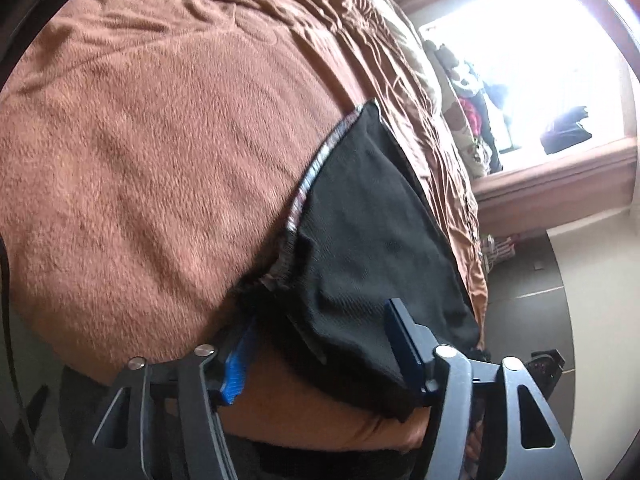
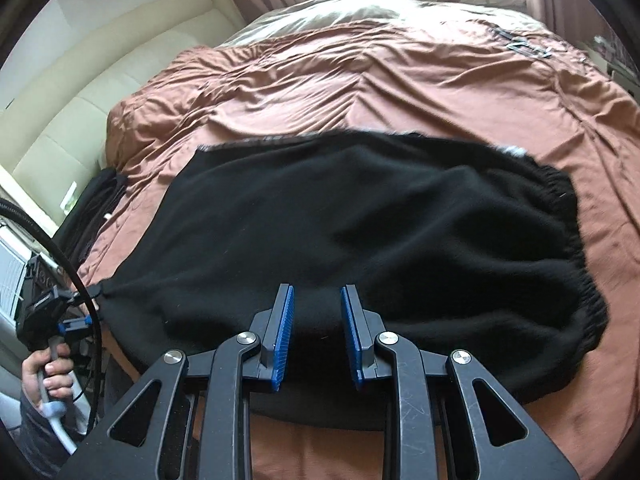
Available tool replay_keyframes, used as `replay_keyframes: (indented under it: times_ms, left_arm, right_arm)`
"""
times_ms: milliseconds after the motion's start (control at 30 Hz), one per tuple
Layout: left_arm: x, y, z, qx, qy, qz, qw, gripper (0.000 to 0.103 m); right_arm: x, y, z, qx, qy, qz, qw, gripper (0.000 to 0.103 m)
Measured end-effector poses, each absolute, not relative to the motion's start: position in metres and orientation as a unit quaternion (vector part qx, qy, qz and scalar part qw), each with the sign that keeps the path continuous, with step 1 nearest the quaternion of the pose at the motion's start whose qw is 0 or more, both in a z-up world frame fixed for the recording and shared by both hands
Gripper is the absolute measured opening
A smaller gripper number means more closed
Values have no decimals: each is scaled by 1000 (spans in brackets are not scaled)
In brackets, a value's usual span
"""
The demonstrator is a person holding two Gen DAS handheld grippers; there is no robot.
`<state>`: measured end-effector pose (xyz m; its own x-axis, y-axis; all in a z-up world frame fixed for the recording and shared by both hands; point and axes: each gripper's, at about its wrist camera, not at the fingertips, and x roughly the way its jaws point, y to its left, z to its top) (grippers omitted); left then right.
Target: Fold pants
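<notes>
Bedroom, bed under a rust-brown cover [image 2: 360,80], cream padded headboard [image 2: 80,92] at left. Black pants [image 2: 340,220] folded into a broad slab across the cover's near edge, elastic waistband toward the right. Right tongs [image 2: 316,332] narrowly parted over the near edge, cloth between pads, grip not certain; left tongs [image 1: 320,352] spread, straddling a corner, pads clear.
</notes>
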<state>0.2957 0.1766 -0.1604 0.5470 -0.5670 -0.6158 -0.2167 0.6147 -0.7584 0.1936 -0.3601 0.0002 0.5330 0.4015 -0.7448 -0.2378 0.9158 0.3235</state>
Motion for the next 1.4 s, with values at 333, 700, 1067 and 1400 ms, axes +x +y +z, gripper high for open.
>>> replay_keyframes:
  times_ms: [333, 700, 1067, 1400]
  left_arm:
    - [291, 166, -156, -361, 464, -107, 802, 27]
    - [292, 169, -162, -381, 458, -119, 794, 12]
    - [290, 175, -168, -422, 463, -116, 770, 14]
    - [285, 180, -170, -445, 461, -103, 761, 15]
  right_arm:
    - [203, -323, -19, 79, 470, 228, 849, 21]
    - [197, -296, -36, 55, 483, 294, 823, 21]
    - [206, -300, -25, 37, 485, 309, 817, 21]
    - [260, -327, -18, 64, 488, 239, 837, 21]
